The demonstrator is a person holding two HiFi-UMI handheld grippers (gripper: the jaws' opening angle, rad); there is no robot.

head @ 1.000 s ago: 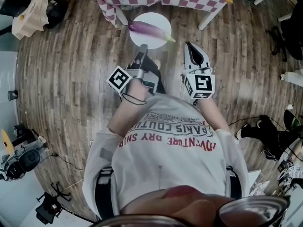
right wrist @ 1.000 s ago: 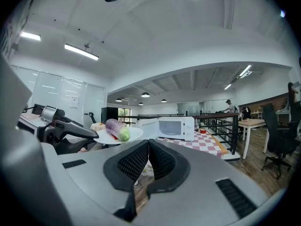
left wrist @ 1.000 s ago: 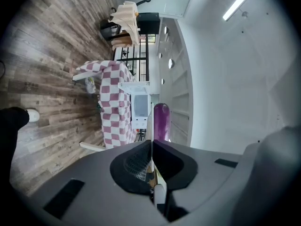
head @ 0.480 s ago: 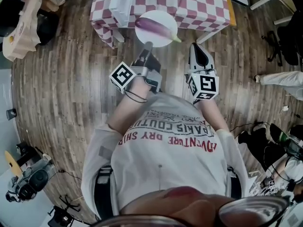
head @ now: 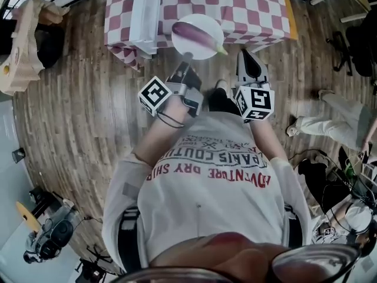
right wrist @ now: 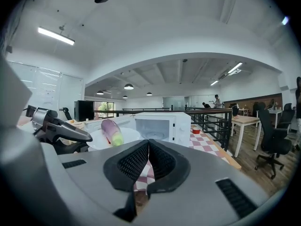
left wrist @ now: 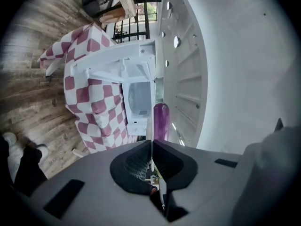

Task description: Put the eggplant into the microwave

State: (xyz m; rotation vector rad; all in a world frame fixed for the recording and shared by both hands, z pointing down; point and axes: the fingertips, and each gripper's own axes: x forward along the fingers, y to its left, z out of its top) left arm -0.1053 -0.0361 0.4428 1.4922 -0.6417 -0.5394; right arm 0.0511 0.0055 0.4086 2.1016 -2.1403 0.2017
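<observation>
Your left claw point(head: 186, 59) pinches the rim of the plate point(head: 203, 20) with the eggplant point(head: 197, 34) lying on it. Your right claw point(head: 248, 56) is closed and empty. Keep the plate level toward the open microwave point(right wrist: 162, 127) on the table point(head: 259, 10).

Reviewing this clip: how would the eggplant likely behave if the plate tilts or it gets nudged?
The eggplant lies loose on the plate, rounded and glossy, so it would probably roll or slide. It looks firm, likely keeping shape when pushed. The left hand-held gripper pinches only the rim, so its weight may tip the plate.
</observation>
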